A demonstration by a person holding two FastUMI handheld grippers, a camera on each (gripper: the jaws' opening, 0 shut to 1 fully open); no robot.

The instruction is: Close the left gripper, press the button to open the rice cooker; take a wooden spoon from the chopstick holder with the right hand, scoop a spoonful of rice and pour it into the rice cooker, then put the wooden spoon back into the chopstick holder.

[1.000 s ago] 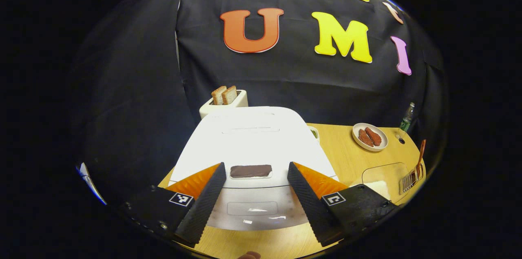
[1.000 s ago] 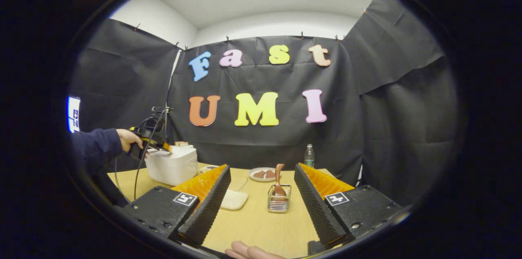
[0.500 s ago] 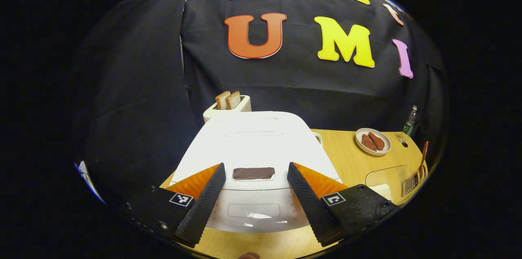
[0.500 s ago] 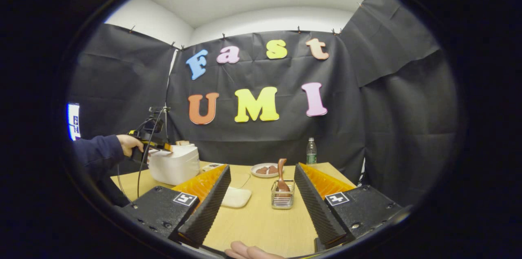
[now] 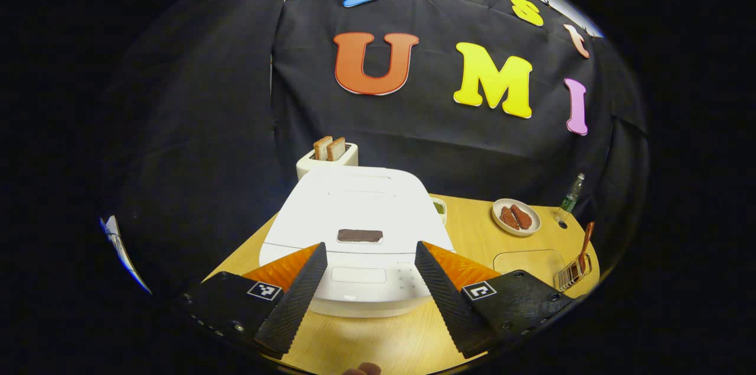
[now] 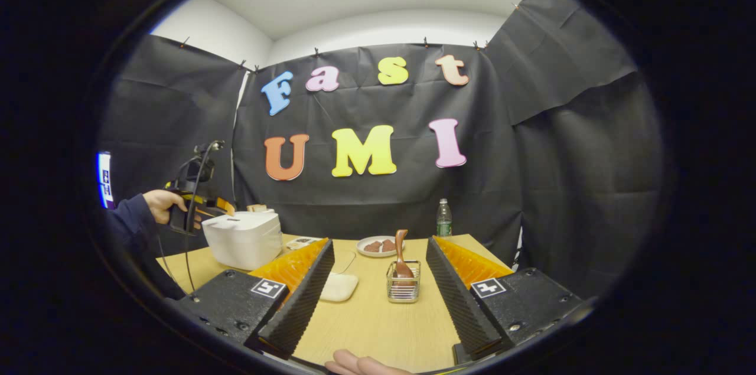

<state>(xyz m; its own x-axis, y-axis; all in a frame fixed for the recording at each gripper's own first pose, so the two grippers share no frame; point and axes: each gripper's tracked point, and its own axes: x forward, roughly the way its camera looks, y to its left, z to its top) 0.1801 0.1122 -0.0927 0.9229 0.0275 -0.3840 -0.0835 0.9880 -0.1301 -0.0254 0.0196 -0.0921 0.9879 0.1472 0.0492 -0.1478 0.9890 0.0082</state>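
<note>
In the left gripper view, the left gripper (image 5: 369, 283) is hanging in front of the white rounded rice cooker (image 5: 358, 227), its fingers (image 5: 293, 298) standing wide apart and gripping nothing. The cooker's lid is lying shut, and its pale rectangular button (image 5: 358, 274) is showing on the front between the fingers, not touched. Behind the cooker, a white toaster with two bread slices (image 5: 328, 153) is half hidden by the lid. A small dish with something green (image 5: 439, 208) is peeking out at the cooker's right edge, mostly covered. Farther right, the white plate with brown pieces (image 5: 516, 217) and the clear plastic bottle (image 5: 568, 201) are standing near the back edge of the light wooden bench (image 5: 472, 233); the bottle's label is too small to read.

In the right gripper view, a hand in a dark sleeve (image 6: 155, 205) is holding the other gripper just beside the cooker. The right gripper (image 6: 378, 289) is open and empty. A flat white tray (image 6: 338, 286) is partly hidden by its left finger. The brown wooden spoon (image 6: 401, 254) is standing in the wire chopstick holder (image 6: 403, 289), with bare bench in front of it.
</note>
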